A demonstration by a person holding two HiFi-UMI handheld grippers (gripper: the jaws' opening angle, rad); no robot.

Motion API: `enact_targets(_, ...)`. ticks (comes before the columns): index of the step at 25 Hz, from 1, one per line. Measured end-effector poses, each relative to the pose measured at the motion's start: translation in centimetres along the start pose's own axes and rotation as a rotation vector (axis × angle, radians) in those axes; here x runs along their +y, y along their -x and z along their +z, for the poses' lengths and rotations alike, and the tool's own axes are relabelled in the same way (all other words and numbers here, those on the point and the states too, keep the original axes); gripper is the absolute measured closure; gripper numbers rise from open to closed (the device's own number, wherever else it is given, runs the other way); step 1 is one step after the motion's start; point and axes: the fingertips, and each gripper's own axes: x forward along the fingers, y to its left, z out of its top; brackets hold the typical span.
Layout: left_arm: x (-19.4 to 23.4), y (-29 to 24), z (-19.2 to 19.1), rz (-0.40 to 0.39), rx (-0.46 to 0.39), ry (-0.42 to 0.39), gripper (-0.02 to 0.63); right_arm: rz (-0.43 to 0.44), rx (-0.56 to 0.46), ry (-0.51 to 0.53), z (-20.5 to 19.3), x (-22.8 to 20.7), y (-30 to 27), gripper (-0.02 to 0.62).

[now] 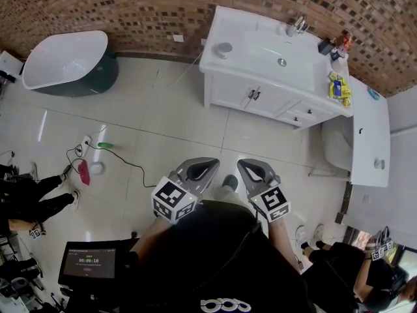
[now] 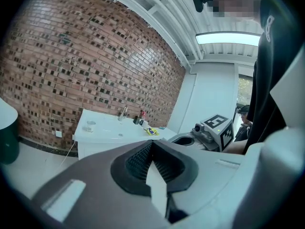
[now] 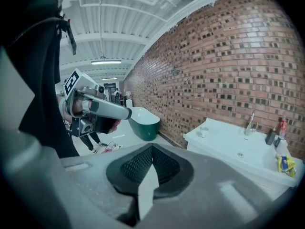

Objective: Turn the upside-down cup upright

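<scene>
Left gripper and right gripper are both clamped shut, empty, well back from the vanity. The cup sits upside-down at the vanity's left end. Reach in without opening and you'd likely just knock it off.

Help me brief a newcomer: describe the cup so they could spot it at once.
Against the brick wall stands a white vanity with a sink. The cup sits alone at its countertop's left end, away from the faucet, while the bottles and yellow packet crowd the right end.
</scene>
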Motion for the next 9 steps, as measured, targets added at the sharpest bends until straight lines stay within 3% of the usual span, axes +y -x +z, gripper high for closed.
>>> enact_targets(9, 0.00, -0.33, 0.06, -0.009, 0.010, 0.008, 0.591, -0.008, -0.002, -0.009, 0.36, -0.57, -0.01, 0.603)
